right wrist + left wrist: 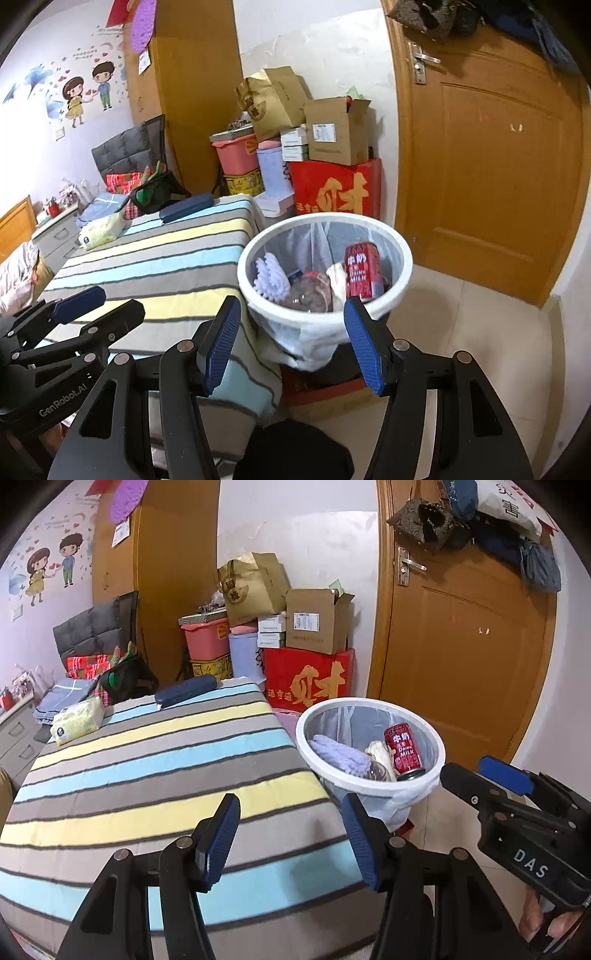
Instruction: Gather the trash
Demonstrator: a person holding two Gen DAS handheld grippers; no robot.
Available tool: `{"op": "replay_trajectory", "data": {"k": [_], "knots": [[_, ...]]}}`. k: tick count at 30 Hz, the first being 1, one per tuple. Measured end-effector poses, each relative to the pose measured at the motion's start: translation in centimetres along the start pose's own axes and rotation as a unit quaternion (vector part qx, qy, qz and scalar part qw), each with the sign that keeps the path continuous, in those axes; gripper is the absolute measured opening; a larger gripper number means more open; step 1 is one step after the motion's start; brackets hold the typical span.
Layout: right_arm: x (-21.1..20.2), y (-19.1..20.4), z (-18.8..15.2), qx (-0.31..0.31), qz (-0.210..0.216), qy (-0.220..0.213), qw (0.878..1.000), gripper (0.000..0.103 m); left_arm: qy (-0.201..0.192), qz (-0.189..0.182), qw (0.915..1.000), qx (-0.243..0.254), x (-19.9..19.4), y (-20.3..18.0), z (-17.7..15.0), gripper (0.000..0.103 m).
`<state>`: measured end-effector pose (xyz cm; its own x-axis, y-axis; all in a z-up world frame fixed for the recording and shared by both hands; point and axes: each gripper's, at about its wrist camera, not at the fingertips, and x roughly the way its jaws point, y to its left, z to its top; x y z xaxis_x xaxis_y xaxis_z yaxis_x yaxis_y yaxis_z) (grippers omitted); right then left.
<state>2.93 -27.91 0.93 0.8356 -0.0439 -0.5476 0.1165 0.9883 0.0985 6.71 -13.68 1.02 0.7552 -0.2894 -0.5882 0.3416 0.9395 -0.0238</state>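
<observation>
A white trash bin with a clear liner stands beside the striped bed; it also shows in the right wrist view. Inside lie a red milk can, a purple fuzzy cloth, a crumpled paper and a clear plastic bottle. The can also shows in the right wrist view. My left gripper is open and empty over the bed's near edge. My right gripper is open and empty just in front of the bin.
A yellow tissue pack and a dark blue case lie on the bed's far end. Stacked boxes and a pink bin stand against the wall. A closed wooden door is at the right.
</observation>
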Motion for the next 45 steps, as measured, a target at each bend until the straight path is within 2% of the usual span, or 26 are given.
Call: {"op": "replay_trajectory", "data": {"k": [4, 45], "knots": [[-0.7, 0.5, -0.8, -0.017, -0.033, -0.013, 0.999, 0.060, 0.000, -0.003, 1.0000, -0.009, -0.5, 0.2, -0.8, 0.057], [-2.5, 1.5, -1.7, -0.015, -0.031, -0.027, 0.999, 0.060, -0.010, -0.003, 0.9999, -0.013, -2.8, -0.2, -2.0, 0.057]]}}
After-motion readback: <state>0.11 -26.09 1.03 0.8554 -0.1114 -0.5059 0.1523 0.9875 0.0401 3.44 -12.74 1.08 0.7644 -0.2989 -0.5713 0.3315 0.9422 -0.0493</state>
